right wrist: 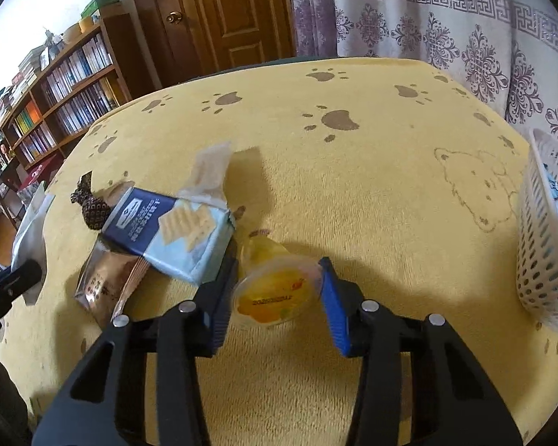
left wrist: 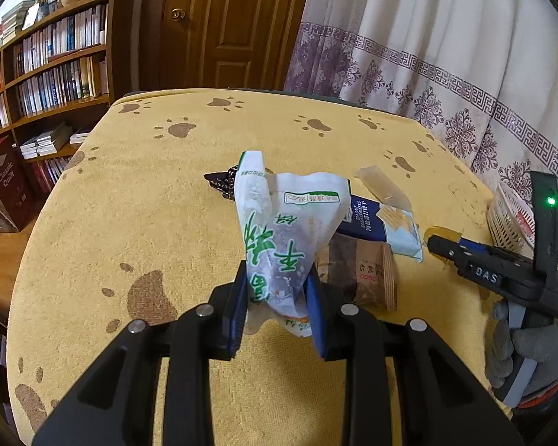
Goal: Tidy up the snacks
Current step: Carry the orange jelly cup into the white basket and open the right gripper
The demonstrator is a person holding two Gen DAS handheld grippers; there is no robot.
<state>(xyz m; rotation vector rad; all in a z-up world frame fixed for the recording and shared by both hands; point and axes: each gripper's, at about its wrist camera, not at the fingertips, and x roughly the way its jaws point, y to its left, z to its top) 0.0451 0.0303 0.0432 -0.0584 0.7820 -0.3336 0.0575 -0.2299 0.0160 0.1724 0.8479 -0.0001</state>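
My left gripper [left wrist: 277, 275] is shut on a white snack bag with green characters [left wrist: 279, 230], which stands upright above the yellow paw-print cloth [left wrist: 148, 204]. In the right wrist view a yellow jelly cup [right wrist: 275, 297] lies on its side between the blue pads of my right gripper [right wrist: 278, 264]; both pads touch its rim. A blue cracker pack [right wrist: 167, 230], a brown packet [right wrist: 108, 282] and a small dark patterned snack [right wrist: 91, 208] lie just left of the cup.
A white perforated basket [right wrist: 543, 238] stands at the table's right edge with some items inside. A gloved hand [left wrist: 517, 353] holds the right gripper. A bookshelf [left wrist: 55, 67] stands beyond the table on the left, a wooden door and a curtain behind.
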